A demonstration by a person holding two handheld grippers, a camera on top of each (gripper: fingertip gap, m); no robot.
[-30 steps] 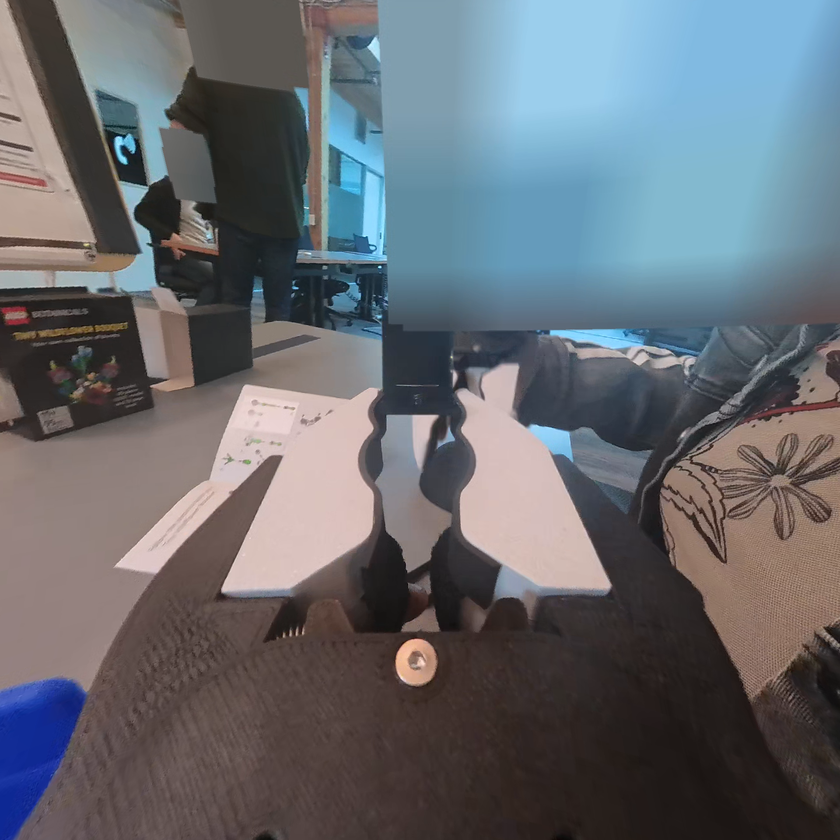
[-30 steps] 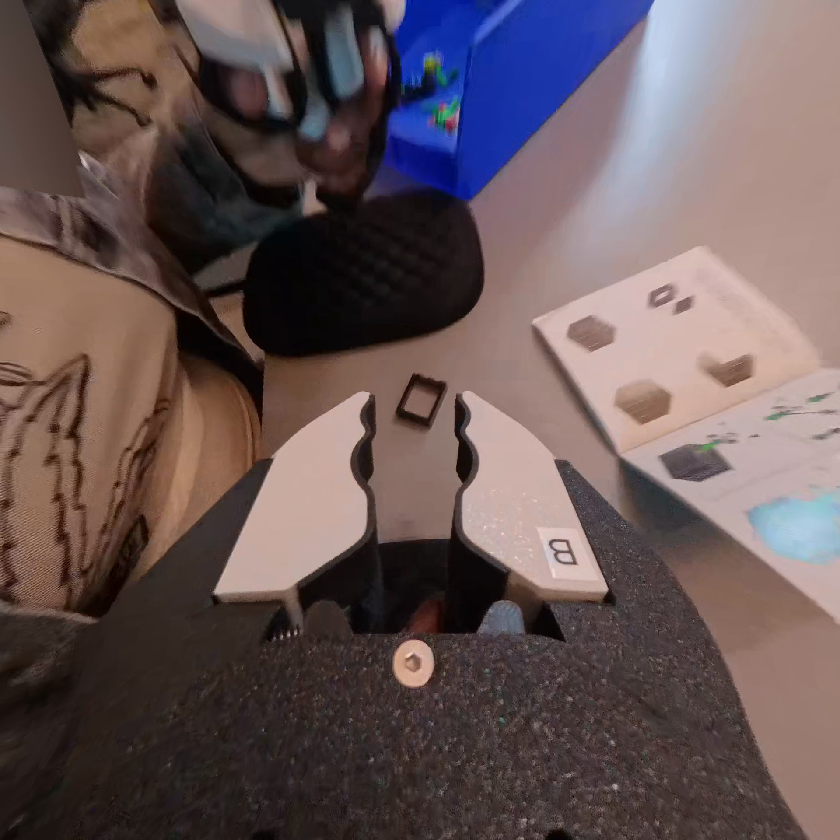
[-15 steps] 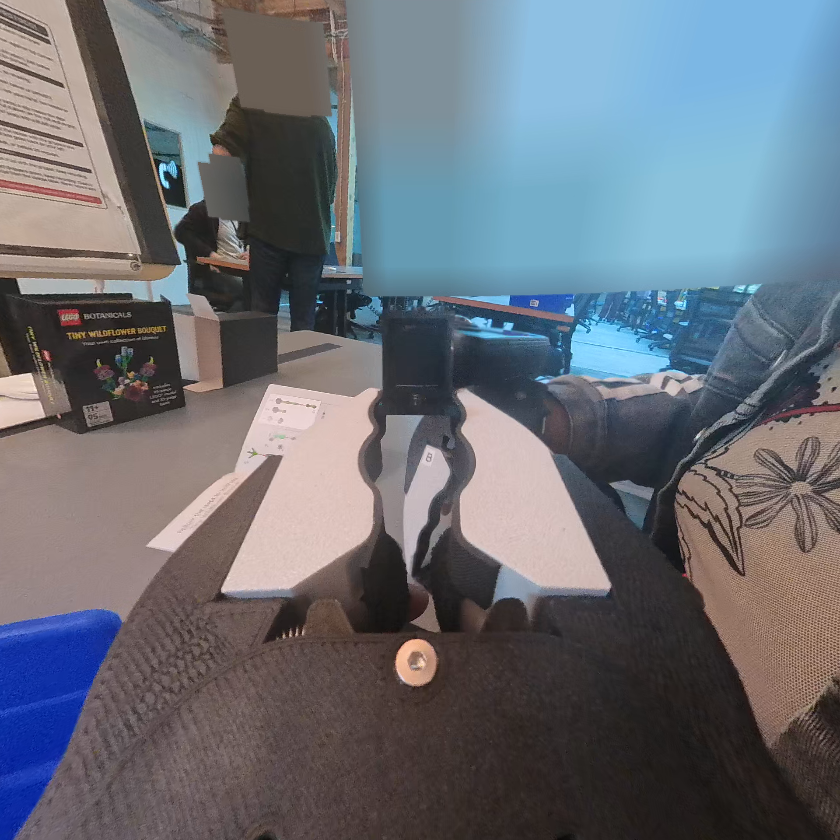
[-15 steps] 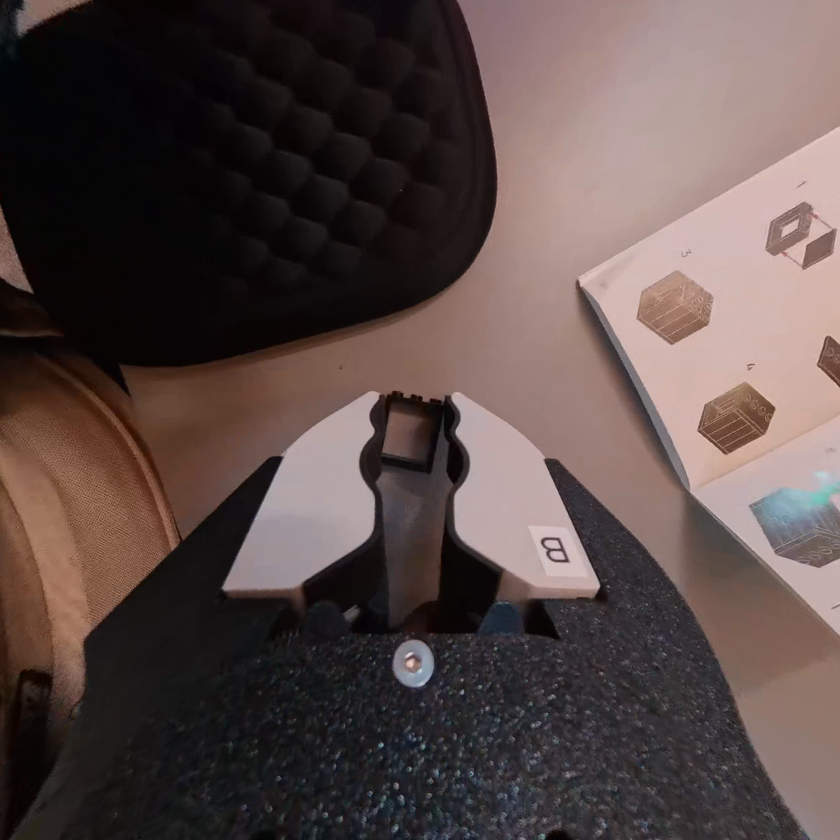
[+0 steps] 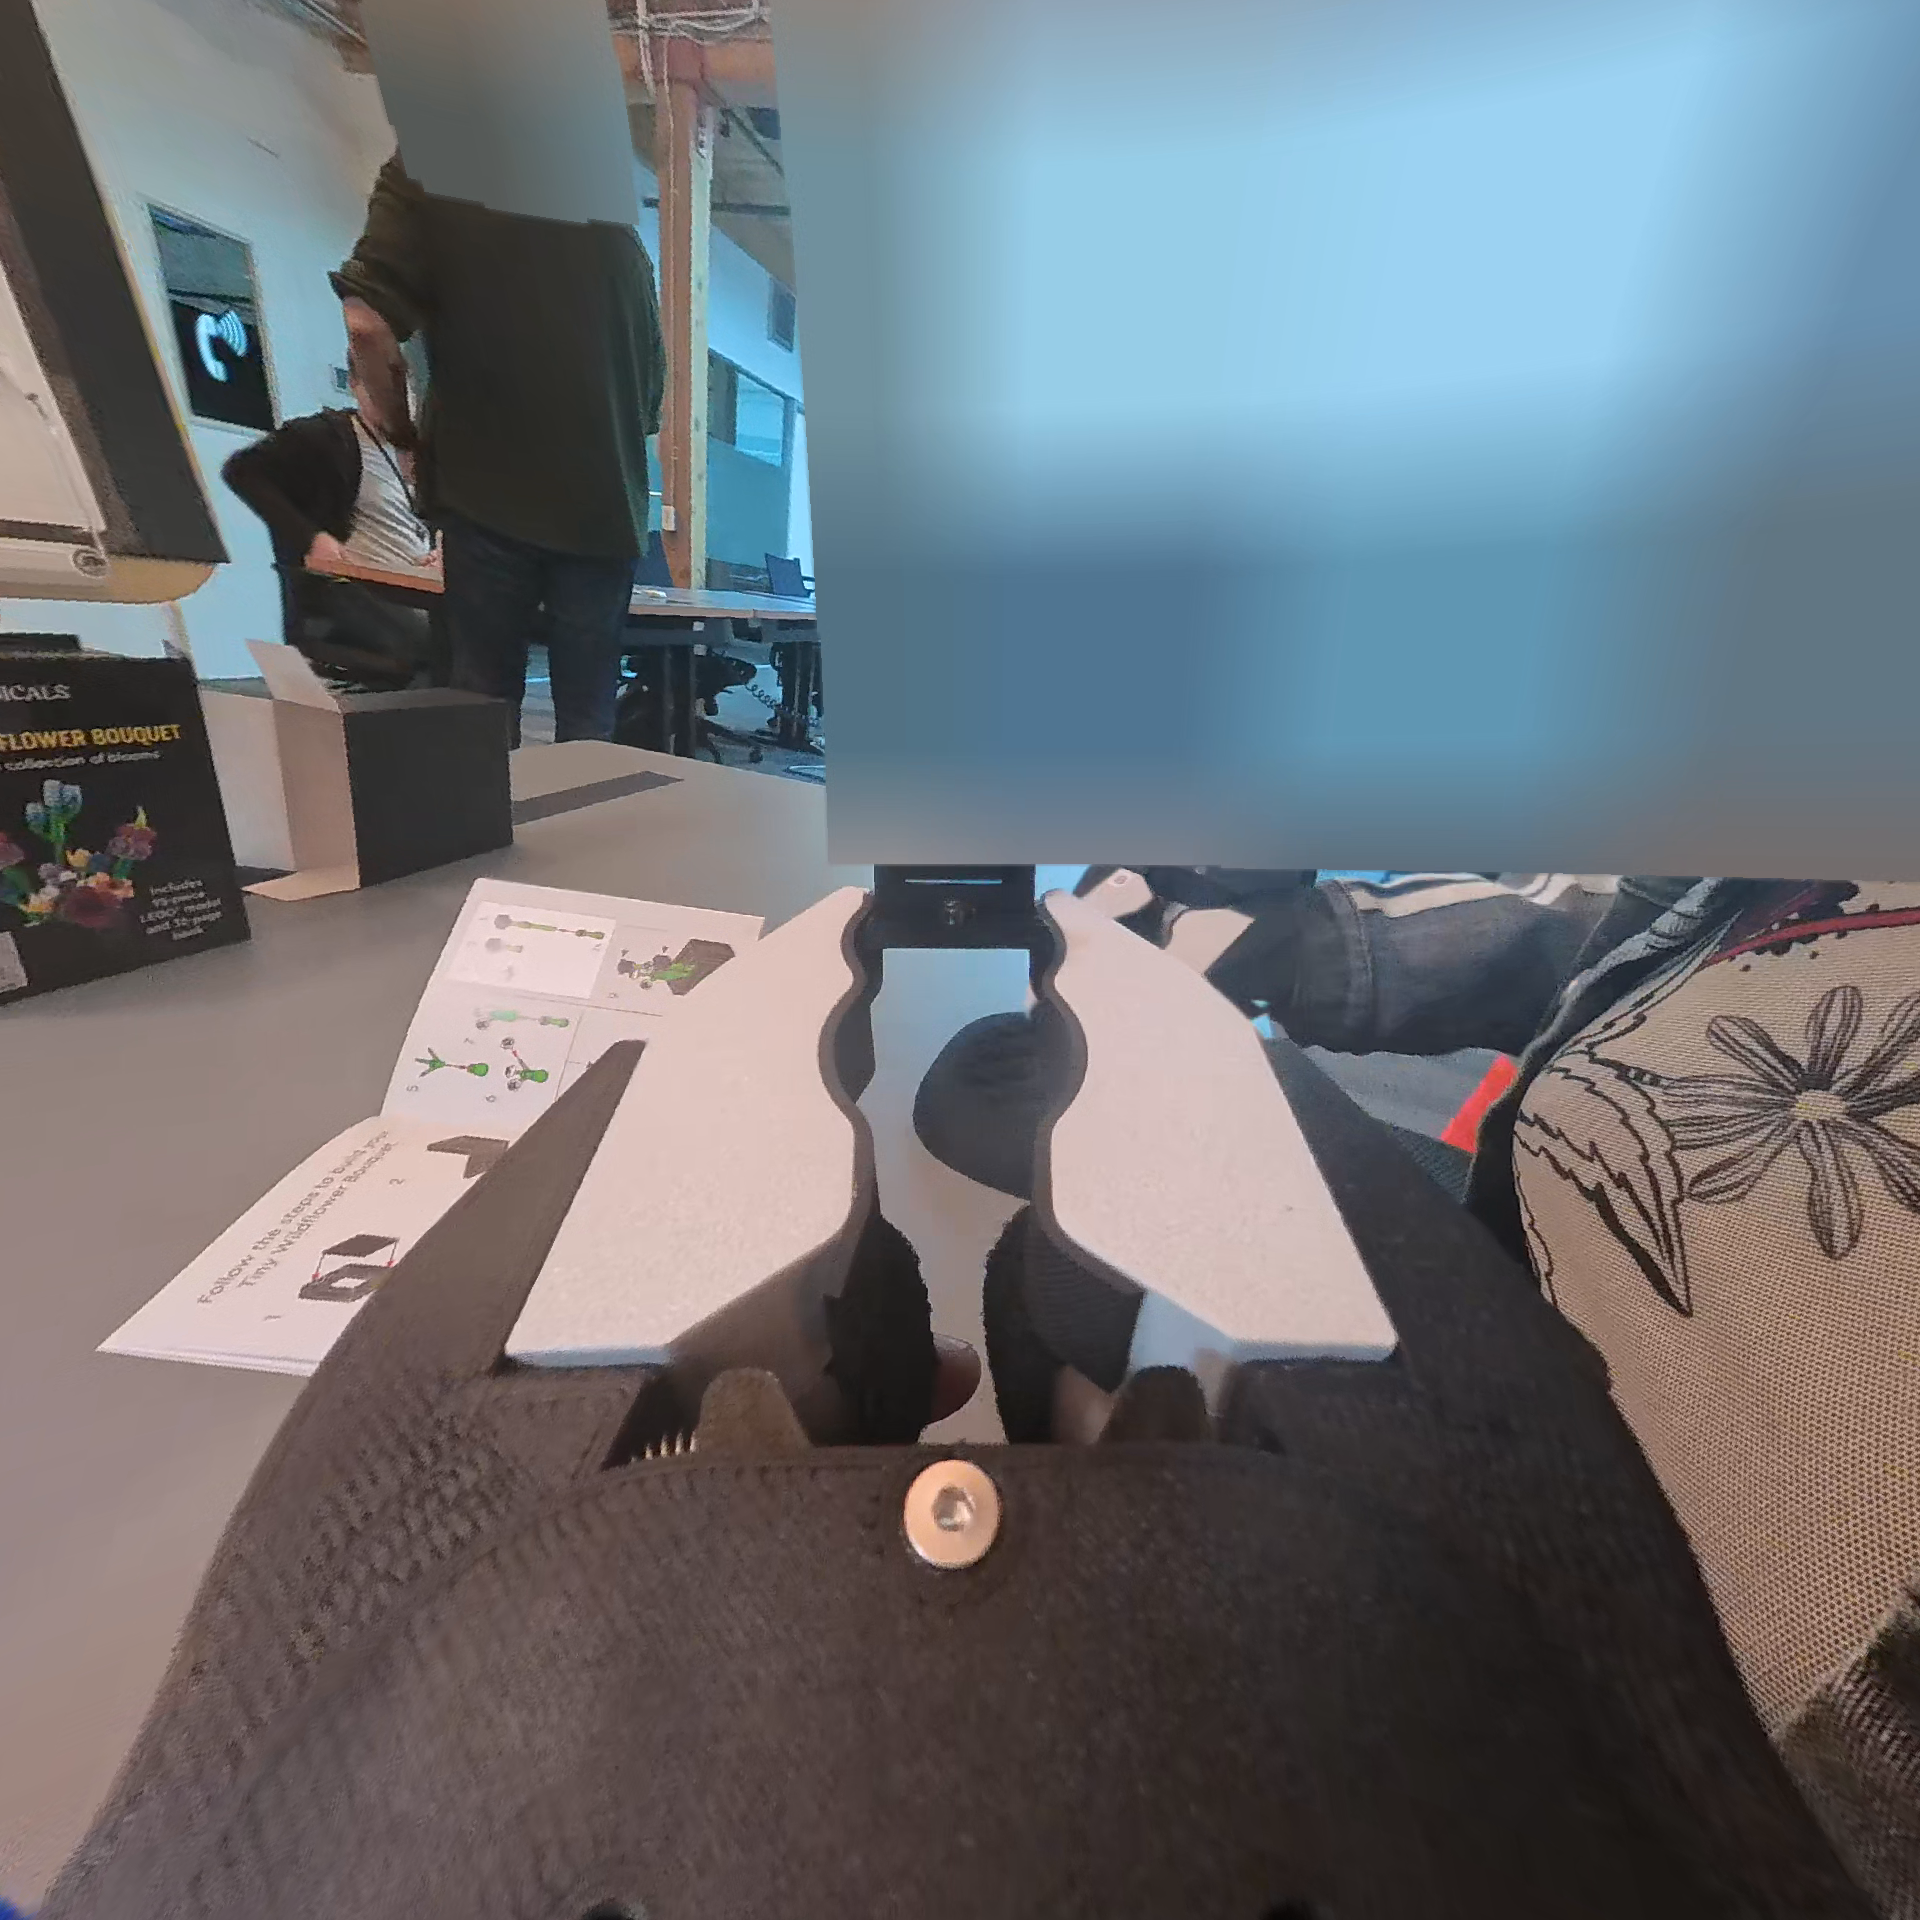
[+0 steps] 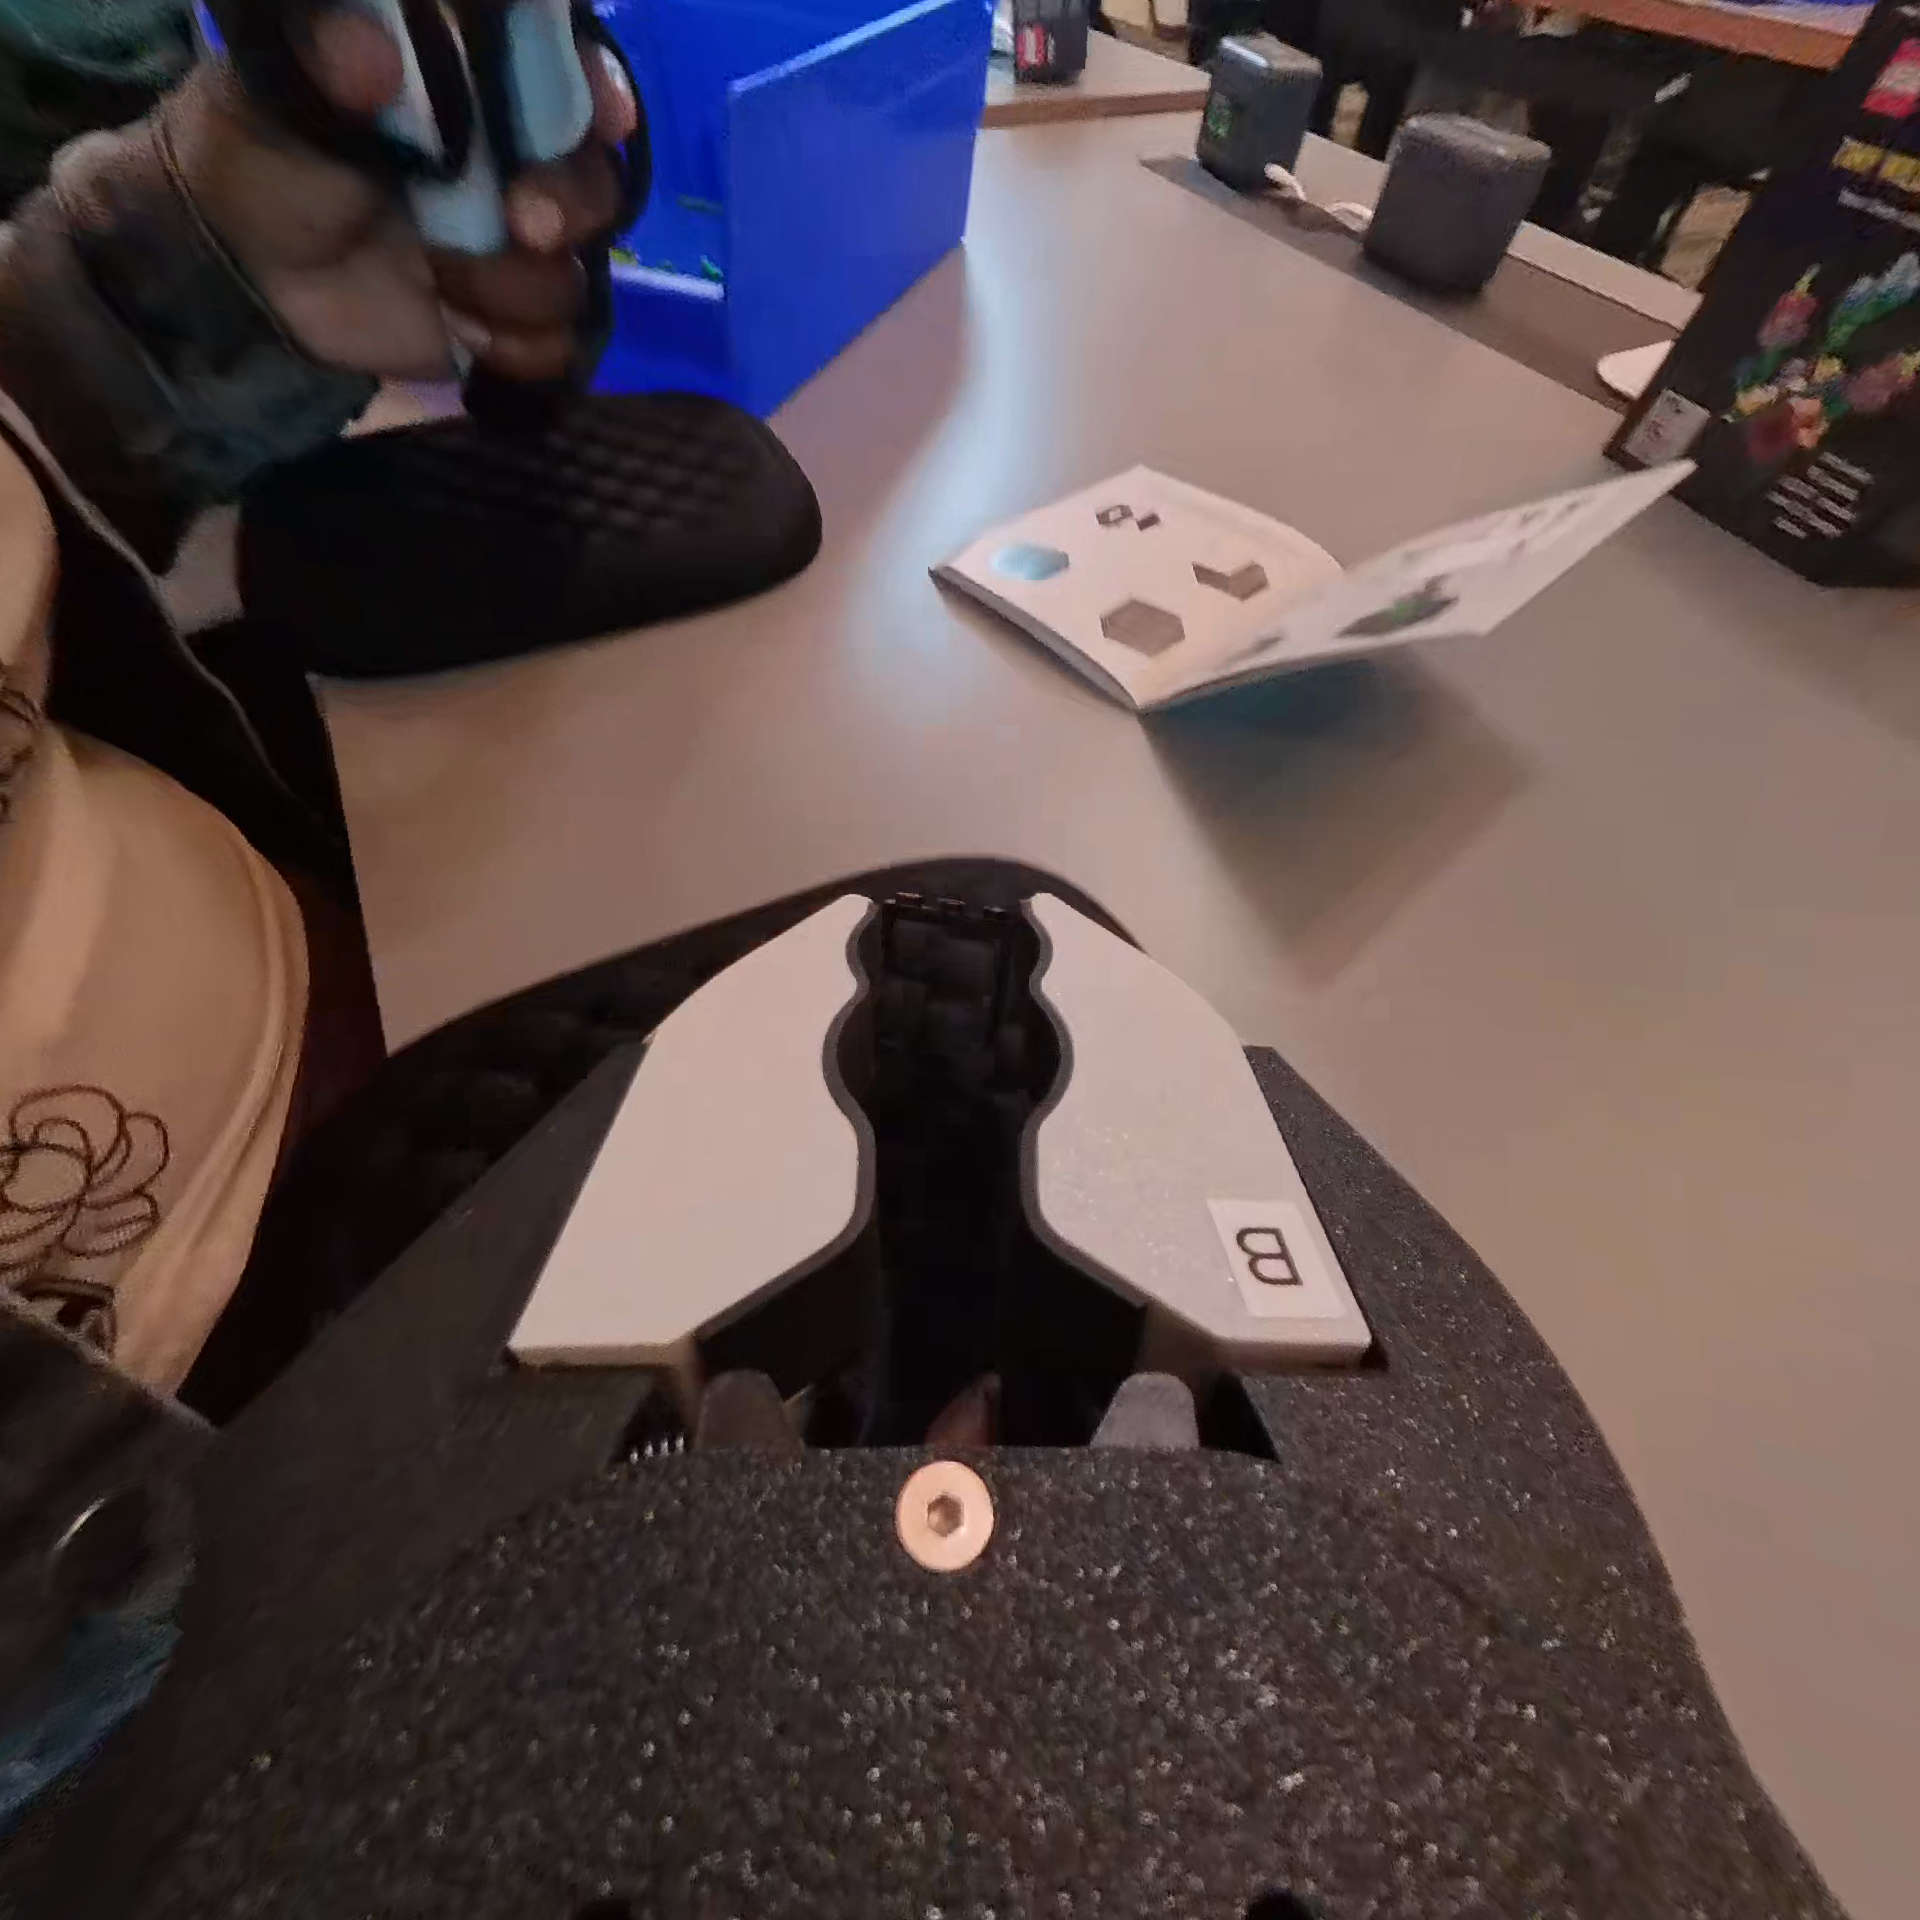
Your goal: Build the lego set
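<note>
In the left wrist view my left gripper [image 5: 954, 930] is shut on a black lego piece [image 5: 954, 896], held up above the table; a blur patch hides the piece's top. In the right wrist view my right gripper [image 6: 945, 920] is shut on a small black rectangular lego frame [image 6: 940, 971], held above the grey table [image 6: 1143, 343]. The left gripper [image 6: 468, 156] also shows there, blurred, at the top left in a person's hand, above a black quilted pad [image 6: 520, 520].
An open instruction booklet [image 6: 1247, 592] lies on the table and also shows in the left wrist view [image 5: 499, 1091]. A blue bin [image 6: 831, 208] stands behind the pad. The lego box [image 5: 104, 831], a small black carton [image 5: 416, 779] and a grey speaker [image 6: 1455, 197] stand farther back. People are behind the table. The grippers' ends are close to 20 cm from one another.
My right gripper came down around the black frame on the table, shut on it and lifted it. My left gripper kept its black piece and shifted slightly.
</note>
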